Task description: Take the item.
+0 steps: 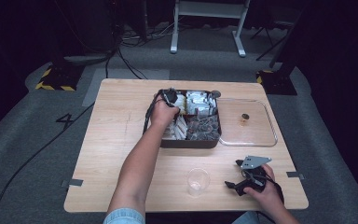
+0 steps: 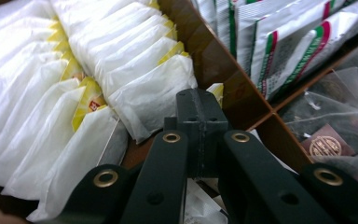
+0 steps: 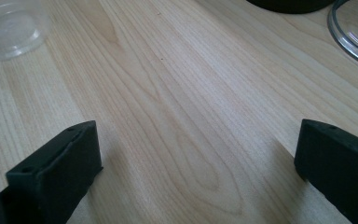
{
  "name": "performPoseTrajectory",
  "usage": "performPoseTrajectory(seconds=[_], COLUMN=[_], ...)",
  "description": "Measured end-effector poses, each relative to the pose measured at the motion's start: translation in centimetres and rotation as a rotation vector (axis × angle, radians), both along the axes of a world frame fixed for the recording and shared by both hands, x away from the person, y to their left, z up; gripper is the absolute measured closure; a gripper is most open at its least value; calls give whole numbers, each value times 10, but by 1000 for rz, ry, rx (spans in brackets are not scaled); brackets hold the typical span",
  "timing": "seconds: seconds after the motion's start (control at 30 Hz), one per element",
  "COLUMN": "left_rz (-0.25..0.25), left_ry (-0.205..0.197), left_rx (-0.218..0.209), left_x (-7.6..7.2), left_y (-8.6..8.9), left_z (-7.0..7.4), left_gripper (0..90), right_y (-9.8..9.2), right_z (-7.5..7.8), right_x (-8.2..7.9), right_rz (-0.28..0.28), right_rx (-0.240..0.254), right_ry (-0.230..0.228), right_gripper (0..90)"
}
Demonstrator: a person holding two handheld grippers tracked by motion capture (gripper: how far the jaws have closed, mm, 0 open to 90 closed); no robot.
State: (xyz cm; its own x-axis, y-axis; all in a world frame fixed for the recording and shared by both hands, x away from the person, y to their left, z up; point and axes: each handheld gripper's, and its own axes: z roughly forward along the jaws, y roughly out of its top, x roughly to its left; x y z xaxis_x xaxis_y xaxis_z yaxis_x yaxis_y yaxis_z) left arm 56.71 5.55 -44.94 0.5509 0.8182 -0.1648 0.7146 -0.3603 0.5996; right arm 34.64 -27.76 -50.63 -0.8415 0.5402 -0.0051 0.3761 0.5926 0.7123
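Over the far-left compartment of the dark divided box, the left gripper has its jaws brought fully together, tips down among the white tea bags. The left gripper view does not make plain whether a bag or its tag is pinched; a yellow tag shows just behind the closed tips. To do this pick well, I judge the gripper should lift straight up and slowly, so that a single bag comes free without dragging its neighbours from their tight row, and the grip should be checked before swinging toward the cup.

Outward from there, the box has four visible compartments: white tea bags at left, green-and-red-striped sachets at far right, clear-wrapped dark packets at near right. The bags are packed too closely to count.

Near the counter's front edge stands one clear plastic cup, empty as far as can be seen. Right of the box lies one clear tray with one small dark object in it. The right gripper rests near the front right, jaws spread wide over bare wood, holding nothing.
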Motion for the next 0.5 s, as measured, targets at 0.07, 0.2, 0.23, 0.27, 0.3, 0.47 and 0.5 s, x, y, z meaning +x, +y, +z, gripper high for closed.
performPoseTrajectory(seconds=[0.07, 0.2, 0.23, 0.27, 0.3, 0.47, 0.5], left_rz=[-5, -8, -8, -13, -16, -38, -40], left_ry=[-18, -42, -42, -48, -52, -85, -93], left_rx=[17, -18, -18, -18, -12, -11, -18], left_x=[0, -2, -2, -3, -4, -8, -9], left_y=[1, 6, 6, 7, 8, 12, 13], left_z=[4, 14, 14, 17, 20, 33, 36], left_gripper=[900, 900, 900, 900, 900, 900, 900], right_y=[0, 0, 0, 0, 0, 0, 0], right_z=[0, 0, 0, 0, 0, 0, 0], right_x=[0, 0, 0, 0, 0, 0, 0], right_rz=[0, 0, 0, 0, 0, 0, 0], right_rx=[0, 0, 0, 0, 0, 0, 0], right_ry=[0, -1, -1, 0, -1, 1, 0], right_gripper=[5, 5, 5, 4, 4, 5, 5])
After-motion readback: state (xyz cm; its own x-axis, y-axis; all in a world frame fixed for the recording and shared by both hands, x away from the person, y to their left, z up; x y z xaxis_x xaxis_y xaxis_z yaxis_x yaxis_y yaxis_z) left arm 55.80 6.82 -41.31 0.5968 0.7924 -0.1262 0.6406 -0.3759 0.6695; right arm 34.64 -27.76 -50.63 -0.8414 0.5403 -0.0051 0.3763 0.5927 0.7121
